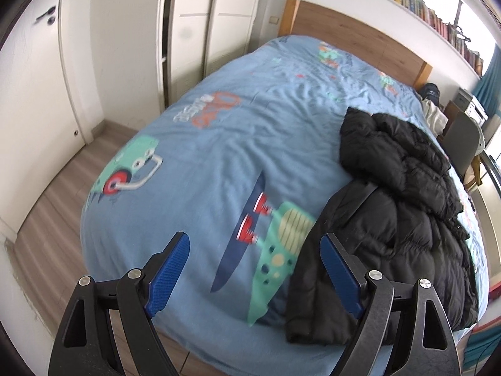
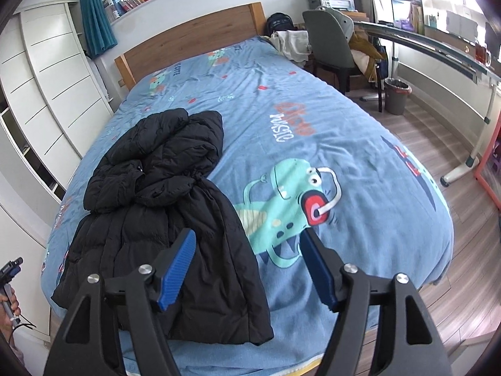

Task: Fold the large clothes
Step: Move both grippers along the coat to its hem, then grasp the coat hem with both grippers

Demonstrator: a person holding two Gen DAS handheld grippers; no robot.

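Note:
A black puffer jacket [image 2: 162,219] lies folded lengthwise on the bed, its hood toward the headboard and its hem at the foot edge. It also shows at the right of the left wrist view [image 1: 391,219]. My left gripper [image 1: 255,269] is open and empty, held above the foot of the bed just left of the jacket's hem. My right gripper [image 2: 249,266] is open and empty, above the jacket's right edge near the hem. The left gripper also shows small at the far left edge of the right wrist view [image 2: 11,269].
The bed has a blue dinosaur-print cover [image 2: 313,125] and a wooden headboard [image 2: 194,37]. White wardrobes [image 1: 194,31] and a door [image 1: 37,72] stand on the left. A chair [image 2: 328,40], a desk [image 2: 438,44] and a bin [image 2: 396,95] stand on the right. Pale clothes [image 2: 291,44] lie by the headboard.

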